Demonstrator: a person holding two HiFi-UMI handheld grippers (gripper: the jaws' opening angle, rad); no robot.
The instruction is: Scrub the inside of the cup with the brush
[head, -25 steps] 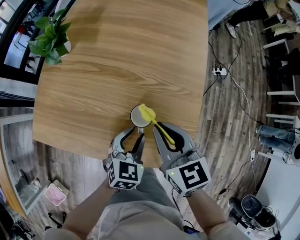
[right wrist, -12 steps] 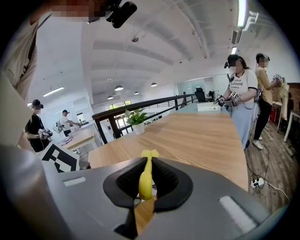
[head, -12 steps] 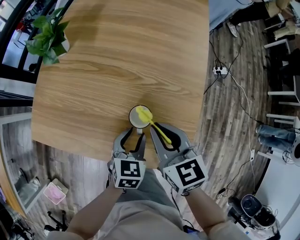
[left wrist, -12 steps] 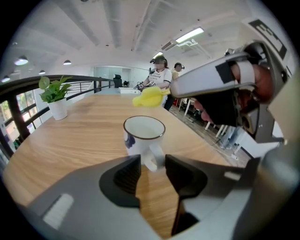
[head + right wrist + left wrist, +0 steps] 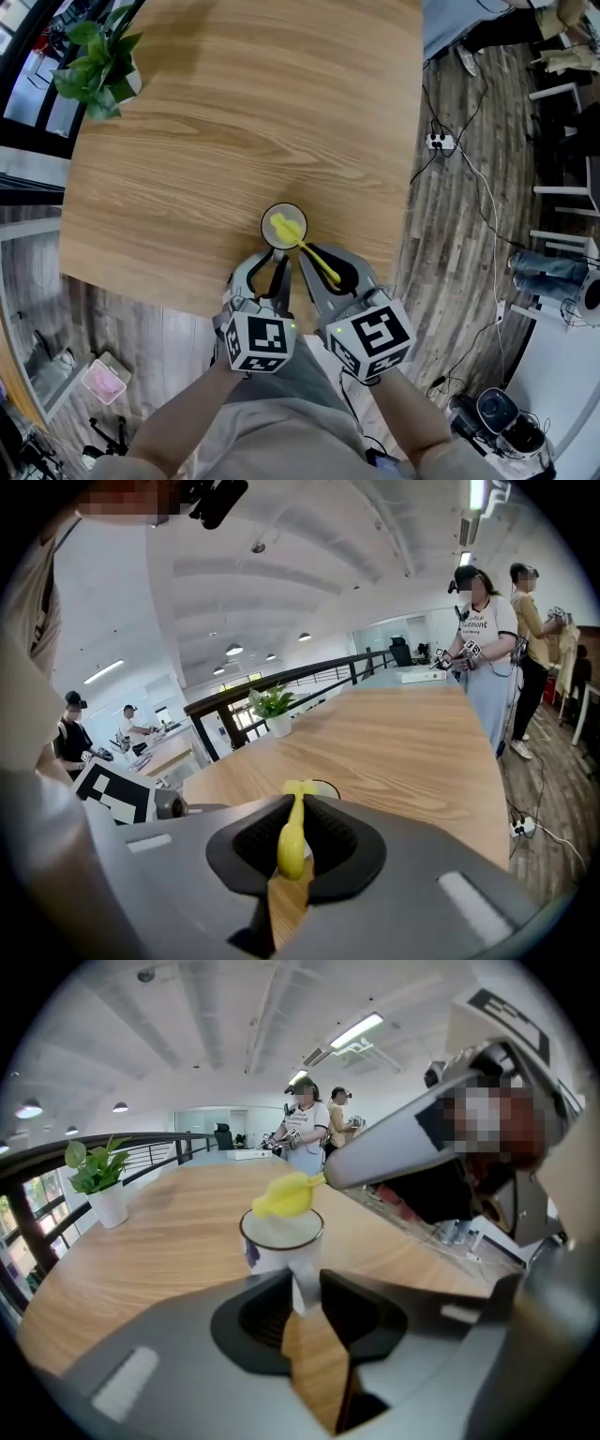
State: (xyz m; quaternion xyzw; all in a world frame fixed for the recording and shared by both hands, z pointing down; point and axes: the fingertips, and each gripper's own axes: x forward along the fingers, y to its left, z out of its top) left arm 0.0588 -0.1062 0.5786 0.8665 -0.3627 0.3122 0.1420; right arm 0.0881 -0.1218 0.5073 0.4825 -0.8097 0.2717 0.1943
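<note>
Head view: the wooden counter (image 5: 234, 122) fills the upper middle of the frame, with plank floor (image 5: 469, 234) to its right. A potted plant (image 5: 98, 58) stands at the counter's far left corner, well apart from the work. Your two grippers reach in side by side over the counter's near edge.

Your left gripper (image 5: 275, 259) points at the near side of the cup (image 5: 268, 236). In the left gripper view its jaws are closing on the cup's white handle, which fills the gap between the pads. Your right gripper (image 5: 315, 253) is clamped on the handle of the brush (image 5: 286, 228), which in the right gripper view runs up between its jaws.

The cup, white with a dark rim, stands upright on the counter near that edge, just beyond both grippers. The yellow brush slants from your right gripper toward the left, with its head at the cup's mouth. Whether the head touches the inner wall cannot be told.
</note>
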